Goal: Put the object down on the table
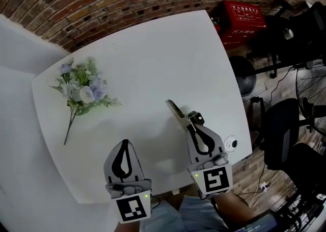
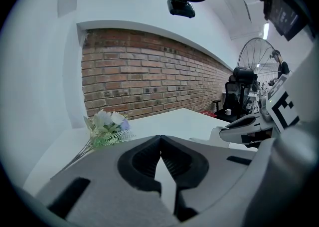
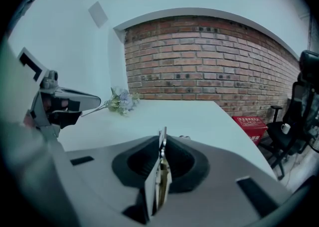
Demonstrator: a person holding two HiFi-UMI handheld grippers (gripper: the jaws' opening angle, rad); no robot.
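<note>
White table (image 1: 153, 57) spreads under your right gripper (image 1: 192, 122), whose jaws pinch a thin brass-coloured metal piece (image 1: 175, 111) on edge, low over the surface. Let go carelessly and it may topple or skid. Your left gripper (image 1: 125, 144) is closed on nothing.

Holds both grippers side by side over the near edge of the counter (image 1: 153, 57), pointing toward its far edge and tipped somewhat downward, marker cubes nearest the body. Carries the left gripper (image 1: 125, 142) (image 2: 160, 141) empty, jaws meeting at the tips. Grips a thin metal object (image 1: 175, 109) (image 3: 162, 163) with the right gripper (image 1: 193, 122) (image 3: 162, 143), jaws drawn in narrowly on it, edge-up, front end jutting past them. Reaches slightly further in over the counter with the right than with the left.
</note>
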